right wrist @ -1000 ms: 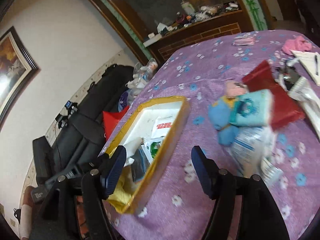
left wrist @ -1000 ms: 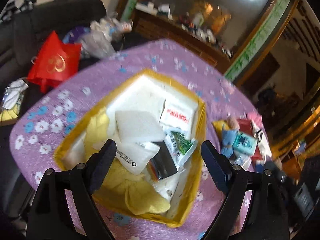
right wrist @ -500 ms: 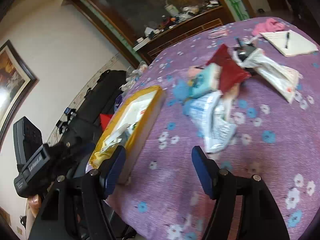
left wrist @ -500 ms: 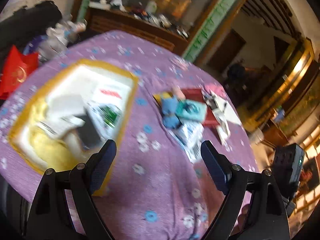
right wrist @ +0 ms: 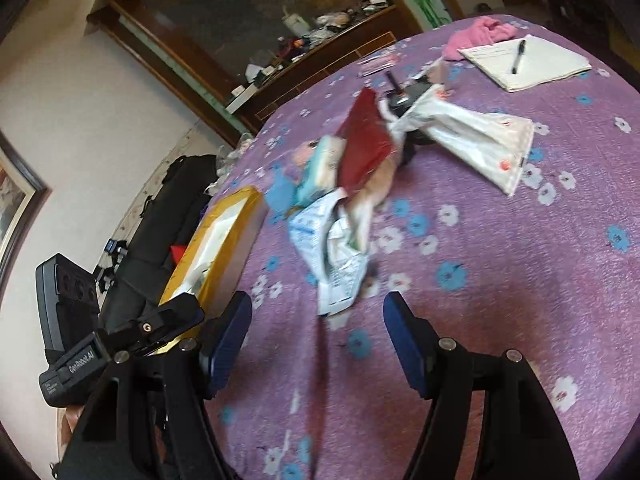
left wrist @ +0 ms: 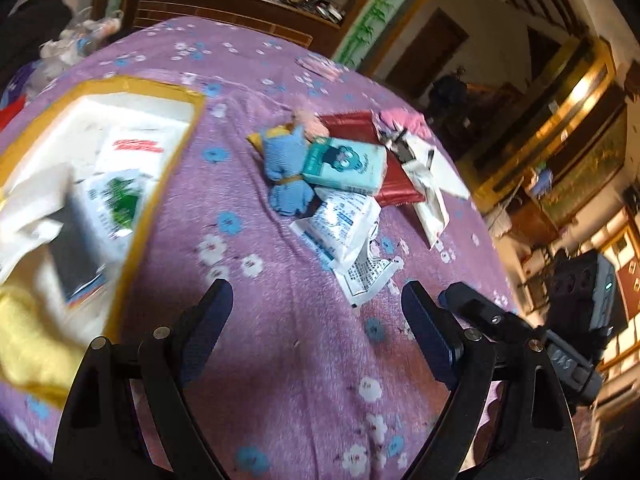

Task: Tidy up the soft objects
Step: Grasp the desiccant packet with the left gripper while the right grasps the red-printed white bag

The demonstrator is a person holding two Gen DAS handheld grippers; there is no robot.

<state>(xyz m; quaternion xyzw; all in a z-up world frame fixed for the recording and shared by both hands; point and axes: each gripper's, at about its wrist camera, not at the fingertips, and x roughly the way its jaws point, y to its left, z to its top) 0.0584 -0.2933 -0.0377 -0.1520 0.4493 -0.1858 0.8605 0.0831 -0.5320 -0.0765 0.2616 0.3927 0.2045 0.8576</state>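
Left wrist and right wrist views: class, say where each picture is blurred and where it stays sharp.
Left wrist view: the yellow-rimmed box and its contents smear at the left edge; the teal packet stays fairly crisp. Right wrist view: the white pouch is streaked, the notepad sharper. Fisheye bends both tables' edges.

A: Both views are dim and warm, and the fisheye bends the edges into black corners.

B: Motion blur smears the box [left wrist: 96, 184] and packets [right wrist: 340, 240]; gold glare sits far right.
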